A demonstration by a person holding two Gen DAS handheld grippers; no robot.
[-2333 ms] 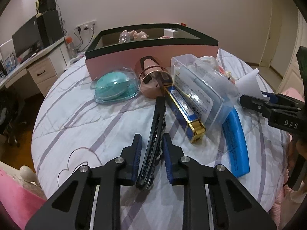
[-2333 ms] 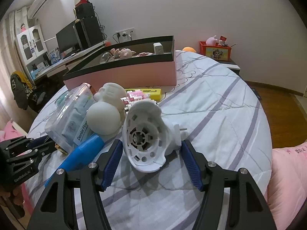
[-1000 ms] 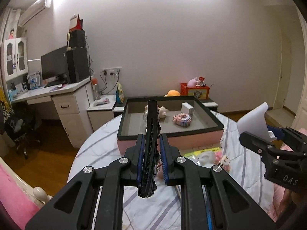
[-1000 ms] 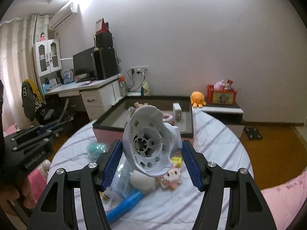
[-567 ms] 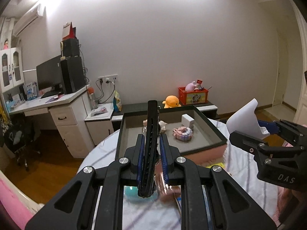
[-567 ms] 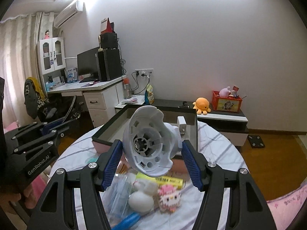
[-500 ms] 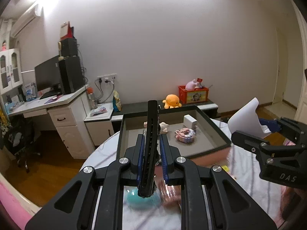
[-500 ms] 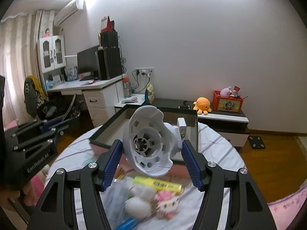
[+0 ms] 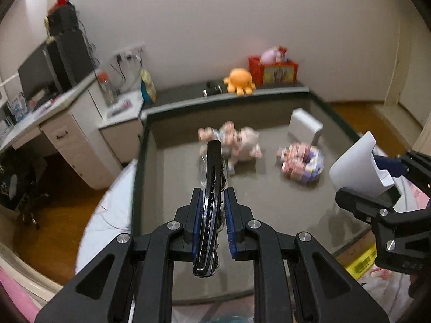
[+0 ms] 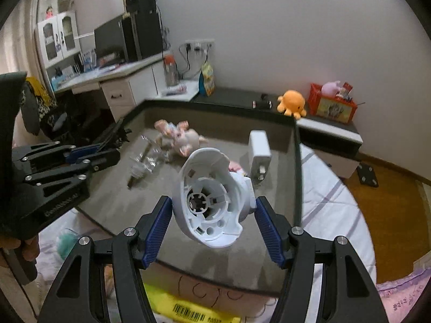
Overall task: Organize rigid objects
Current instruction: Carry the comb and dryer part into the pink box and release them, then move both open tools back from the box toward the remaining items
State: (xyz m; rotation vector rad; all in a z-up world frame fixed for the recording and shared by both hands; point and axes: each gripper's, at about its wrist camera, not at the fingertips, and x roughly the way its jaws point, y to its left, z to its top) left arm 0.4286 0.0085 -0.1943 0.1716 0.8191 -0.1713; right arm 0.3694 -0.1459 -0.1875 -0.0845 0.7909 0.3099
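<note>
Two rigid pieces are in the air over the box (image 10: pixel 295 161) — a black hair clip (image 9: pixel 211 204) and a white plastic housing (image 10: pixel 212 199). Thin and stiff, the clip looks light and a bit glossy, so slippery; gripping across its flat sides near the lower end seems right. By the look of it the housing is a hollow, light, hard shell, best held across its round rim. Narrowly set, the left gripper (image 9: pixel 212 223) is clamped on the clip, above the box's near left part. Spread about halfway, the right gripper (image 10: pixel 212 231) pinches the housing above the near edge. On the floor of the box lie a pink toy (image 10: pixel 183 137) and a white adapter (image 10: pixel 260 148) toward the far side.
</note>
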